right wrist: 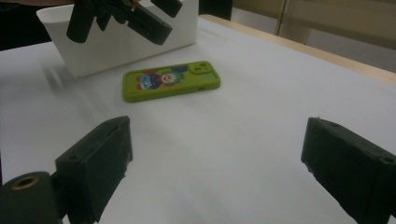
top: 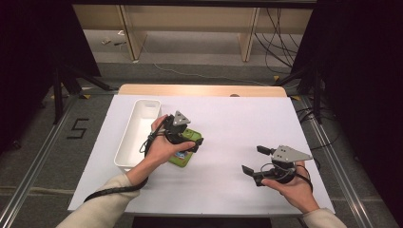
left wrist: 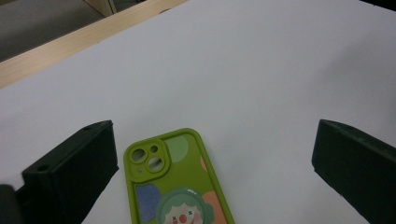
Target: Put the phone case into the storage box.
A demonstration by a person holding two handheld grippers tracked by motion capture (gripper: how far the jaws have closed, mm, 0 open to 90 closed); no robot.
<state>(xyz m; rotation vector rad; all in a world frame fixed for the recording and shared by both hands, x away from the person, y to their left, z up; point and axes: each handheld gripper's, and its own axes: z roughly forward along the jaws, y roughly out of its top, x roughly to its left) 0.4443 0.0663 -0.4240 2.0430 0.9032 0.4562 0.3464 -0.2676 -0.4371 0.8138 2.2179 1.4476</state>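
Left hand [top: 161, 145] is in over the white table [top: 228, 128], forearm angling up from the bottom edge, wrist cocked so the left gripper [top: 192, 142] tips down over the green phone [top: 183, 156]. Its fingers [left wrist: 70, 170] are spread wide, one on each side of the phone's camera end in the left gripper view, and neither touches the case. The phone lies flat on the table, back up, a cartoon clown face on the green cover, just beside the long side of the white bin [top: 138, 130], which sits along the table's left part. From the right gripper view the phone [right wrist: 170, 80] rests in front of the bin [right wrist: 116, 44], with the left gripper [right wrist: 135, 18] hanging above and apart from it. Over on the right side, the right hand [top: 297, 183] sits low near the table's near edge, palm wrapped round the handle, the right gripper [top: 254, 159] aimed leftward toward the phone but well apart from it. Its fingers [right wrist: 95, 161] are spread too, with bare white table between them, gripping nothing at all.
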